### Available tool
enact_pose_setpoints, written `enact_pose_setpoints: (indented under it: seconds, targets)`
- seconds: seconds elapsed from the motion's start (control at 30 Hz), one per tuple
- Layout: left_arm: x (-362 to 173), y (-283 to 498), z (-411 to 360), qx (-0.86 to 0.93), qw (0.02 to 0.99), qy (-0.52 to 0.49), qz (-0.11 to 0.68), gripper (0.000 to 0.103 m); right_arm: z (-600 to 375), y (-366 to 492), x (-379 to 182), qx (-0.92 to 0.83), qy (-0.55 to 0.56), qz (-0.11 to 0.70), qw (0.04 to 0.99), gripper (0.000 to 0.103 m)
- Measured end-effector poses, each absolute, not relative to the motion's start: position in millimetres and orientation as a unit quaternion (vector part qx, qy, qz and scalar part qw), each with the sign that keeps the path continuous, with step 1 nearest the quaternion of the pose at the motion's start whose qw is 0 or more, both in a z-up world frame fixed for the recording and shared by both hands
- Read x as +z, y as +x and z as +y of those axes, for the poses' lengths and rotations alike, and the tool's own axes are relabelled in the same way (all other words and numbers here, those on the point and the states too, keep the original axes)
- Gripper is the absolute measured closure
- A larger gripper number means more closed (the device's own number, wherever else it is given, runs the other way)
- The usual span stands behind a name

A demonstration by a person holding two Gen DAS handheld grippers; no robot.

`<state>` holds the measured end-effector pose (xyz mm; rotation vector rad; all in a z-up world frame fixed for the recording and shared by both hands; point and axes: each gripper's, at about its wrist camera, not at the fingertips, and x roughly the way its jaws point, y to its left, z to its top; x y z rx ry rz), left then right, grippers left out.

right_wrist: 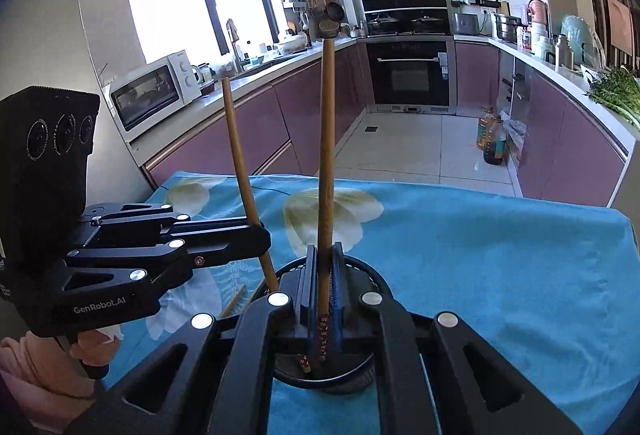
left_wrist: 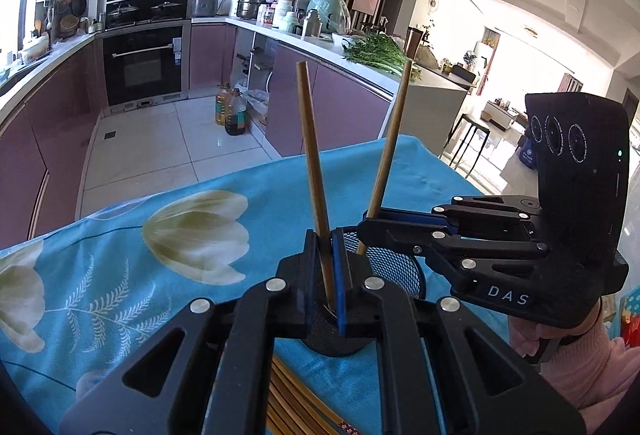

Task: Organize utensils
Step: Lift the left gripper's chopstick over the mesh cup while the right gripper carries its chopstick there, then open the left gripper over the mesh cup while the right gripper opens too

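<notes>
Chopsticks stood over the black mesh holder (right_wrist: 360,267) at lower centre.
Left gripper (left_wrist: 329,255) clamped one chopstick (left_wrist: 314,163); right gripper (right_wrist: 325,267) clamped another (right_wrist: 326,171), whose patterned end only the right view showed.

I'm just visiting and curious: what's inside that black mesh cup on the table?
The black mesh cup holds the lower ends of two chopsticks: one pinched by the right gripper, one by the left gripper. The grippers cover most of the cup's inside, so anything else there is hidden.
</notes>
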<state>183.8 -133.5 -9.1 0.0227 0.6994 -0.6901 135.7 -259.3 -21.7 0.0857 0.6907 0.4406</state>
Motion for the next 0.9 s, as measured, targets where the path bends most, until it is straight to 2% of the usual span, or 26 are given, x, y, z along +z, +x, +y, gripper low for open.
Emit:
enact_pose_setpoints:
  seconds: [0.43, 0.77, 0.9]
  targets:
    - [-7.4, 184.6, -131.9, -0.332, 0.882, 0.011, 0.335, 0.094, -269.8, 119.6, -0.6, 0.221, 0.027, 0.343, 0.913, 0.097]
    - [-11.5, 189.9, -136.8, -0.317, 0.886, 0.021, 0.338, 0.094, -259.4, 160.4, -22.0, 0.208, 0.041, 0.38, 0.9, 0.096]
    - [-10.1, 187.7, -132.3, -0.312, 0.889, 0.017, 0.334, 0.088, -258.0, 163.6, -21.1, 0.196, 0.042, 0.366, 0.909, 0.095]
